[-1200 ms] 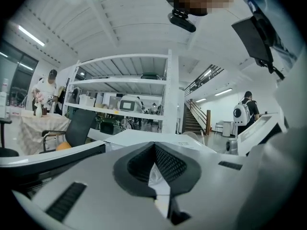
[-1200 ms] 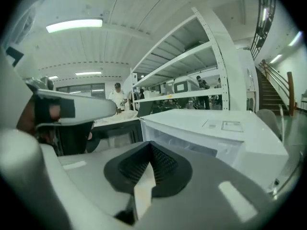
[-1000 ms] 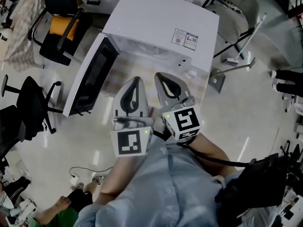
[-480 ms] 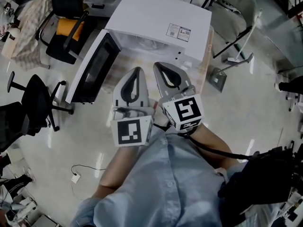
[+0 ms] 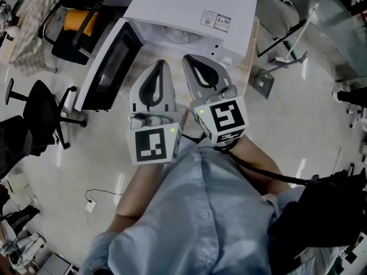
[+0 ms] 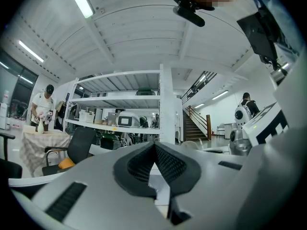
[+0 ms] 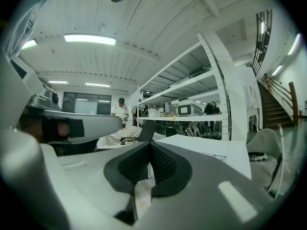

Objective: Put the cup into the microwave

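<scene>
The microwave (image 5: 183, 7) is a big white box at 12 o'clock. It sits flat on the surface (image 5: 251, 44). Its door (image 5: 106, 67) is wide open and swings out toward 10 o'clock. The door has a dark window. A small sticker (image 5: 216, 20) is on the flat top.

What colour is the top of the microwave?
White. The microwave shows best in the head view, where its open door has a dark window.

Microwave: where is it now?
Head view, top centre: the microwave sits just beyond the left gripper and right gripper, its door swung open leftward.
</scene>
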The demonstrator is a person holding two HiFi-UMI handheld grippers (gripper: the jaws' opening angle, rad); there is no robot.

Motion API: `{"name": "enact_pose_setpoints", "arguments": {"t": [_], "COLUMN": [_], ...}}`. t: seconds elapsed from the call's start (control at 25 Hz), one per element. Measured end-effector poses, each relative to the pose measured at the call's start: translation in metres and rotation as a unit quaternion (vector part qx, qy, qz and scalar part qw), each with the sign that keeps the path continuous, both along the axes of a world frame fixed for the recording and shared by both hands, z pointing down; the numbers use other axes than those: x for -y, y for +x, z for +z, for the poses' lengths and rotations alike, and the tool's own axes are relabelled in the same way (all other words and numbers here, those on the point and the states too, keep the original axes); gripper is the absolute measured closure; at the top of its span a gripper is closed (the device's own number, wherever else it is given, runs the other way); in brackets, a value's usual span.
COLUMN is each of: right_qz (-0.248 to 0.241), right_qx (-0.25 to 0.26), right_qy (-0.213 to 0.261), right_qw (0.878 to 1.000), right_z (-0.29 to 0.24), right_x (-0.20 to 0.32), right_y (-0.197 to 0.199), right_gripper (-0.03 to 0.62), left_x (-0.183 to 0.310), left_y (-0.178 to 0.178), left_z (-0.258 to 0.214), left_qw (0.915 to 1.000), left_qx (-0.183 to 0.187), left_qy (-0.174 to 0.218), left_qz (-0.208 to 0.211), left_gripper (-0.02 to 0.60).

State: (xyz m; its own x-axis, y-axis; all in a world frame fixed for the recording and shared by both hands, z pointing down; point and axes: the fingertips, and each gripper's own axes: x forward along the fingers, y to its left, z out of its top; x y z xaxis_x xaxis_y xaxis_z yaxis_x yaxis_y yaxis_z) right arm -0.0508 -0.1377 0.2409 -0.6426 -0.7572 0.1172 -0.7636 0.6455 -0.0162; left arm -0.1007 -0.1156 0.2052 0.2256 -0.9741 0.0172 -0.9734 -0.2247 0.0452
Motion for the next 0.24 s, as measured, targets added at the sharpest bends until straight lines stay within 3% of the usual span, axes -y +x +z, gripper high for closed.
{"name": "enact_pose_setpoints", "arguments": {"t": [0.24], "right_qz": [0.001], "right_qx": [0.001], "right_qy": [-0.005], "right_qw": [1.000], "right_z": [0.009], "right_x": [0.008], "right_y": [-0.001], "right_gripper": [0.594], "left_x": [0.007], "left_y": [-0.003], "left_z": [0.013], "left_qw": [0.9998], "left_qx": [0.001], "left_qy": [-0.017], "left_qz": [0.000], "left_gripper": [0.581]}}
